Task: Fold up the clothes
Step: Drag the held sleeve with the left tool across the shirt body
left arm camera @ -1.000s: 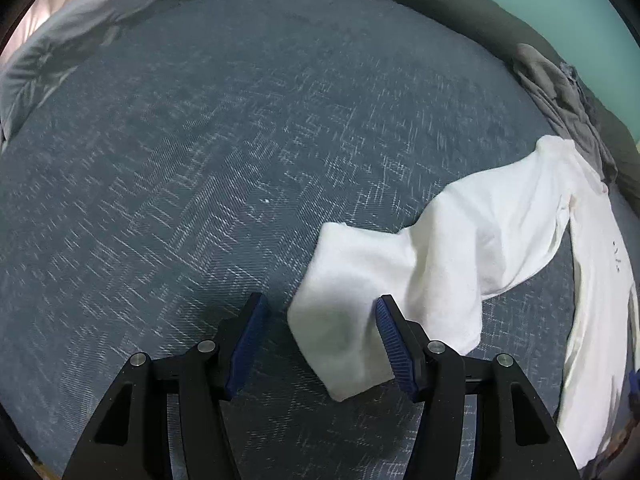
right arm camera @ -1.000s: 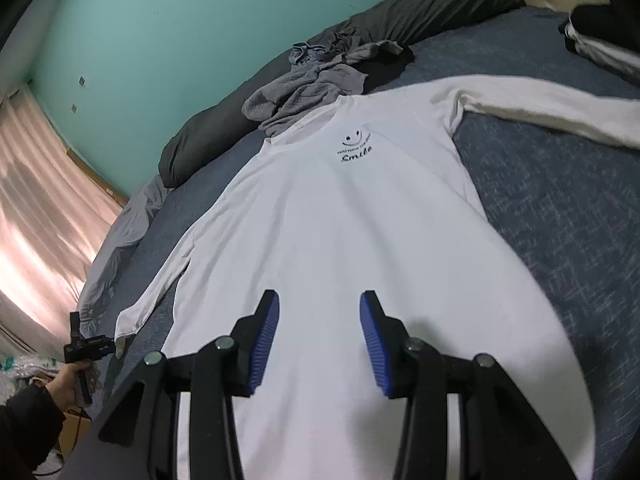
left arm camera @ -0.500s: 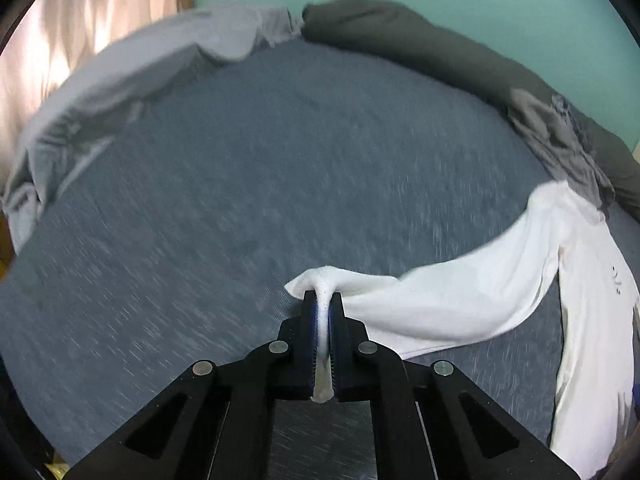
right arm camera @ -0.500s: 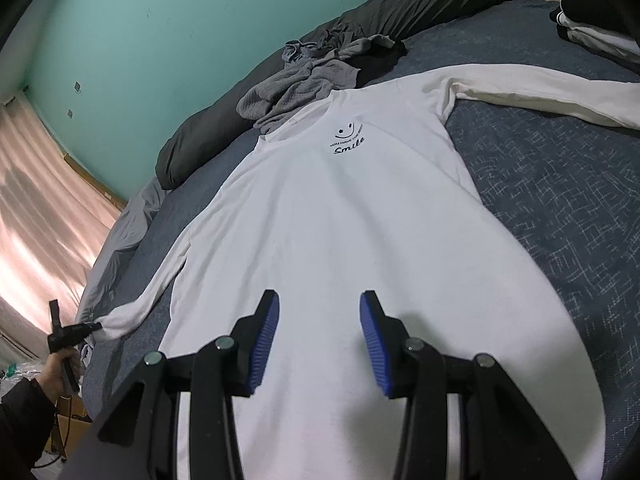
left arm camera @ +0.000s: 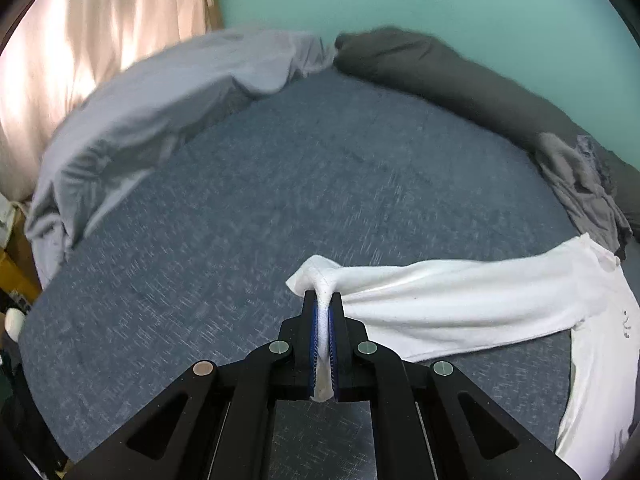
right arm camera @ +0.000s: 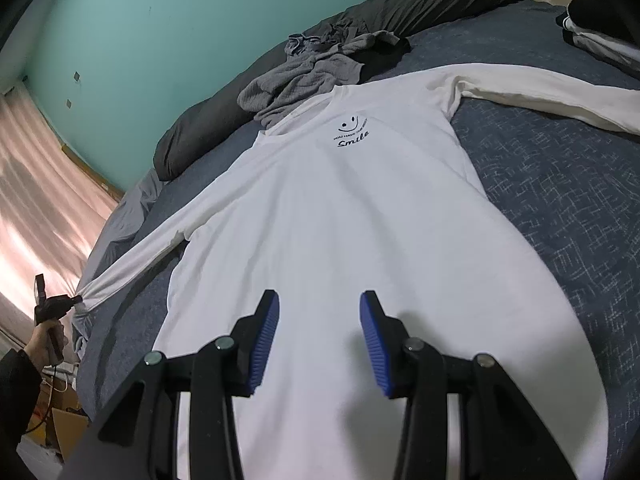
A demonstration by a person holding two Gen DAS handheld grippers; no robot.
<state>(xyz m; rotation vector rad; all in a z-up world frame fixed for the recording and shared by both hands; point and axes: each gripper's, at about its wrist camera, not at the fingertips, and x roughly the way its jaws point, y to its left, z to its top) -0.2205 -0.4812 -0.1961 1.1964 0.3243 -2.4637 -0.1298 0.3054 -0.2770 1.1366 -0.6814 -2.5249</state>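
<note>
Bedspread of blue-grey woven fabric with pale flecks [right arm camera: 560,184], covering the whole work surface. Wall, teal painted [right arm camera: 140,20], behind the bed; pinkish curtain [left arm camera: 80,40] at the left. Bolster, long, dark grey [left arm camera: 440,72], along the far edge, with pale grey bedding [left arm camera: 160,92] bunched beside it. Shirt, white, long-sleeved, cotton [right arm camera: 360,240], lying flat and face up on the bedspread, chest printed with a small smiley and the word "Smile"; its far sleeve lies stretched out to the right. Garment, grey, crumpled [right arm camera: 304,76], touching the shirt's collar. Left gripper, black with blue ribbed pads [left arm camera: 323,340], clamped tight on the cuff of the shirt's near sleeve [left arm camera: 440,304], which runs taut from it toward the shoulder. Right gripper, same make [right arm camera: 319,340], jaws spread wide, hovering over the shirt's lower body with nothing between them. Hand in a dark sleeve [right arm camera: 44,336], gripping the left tool's handle.
</note>
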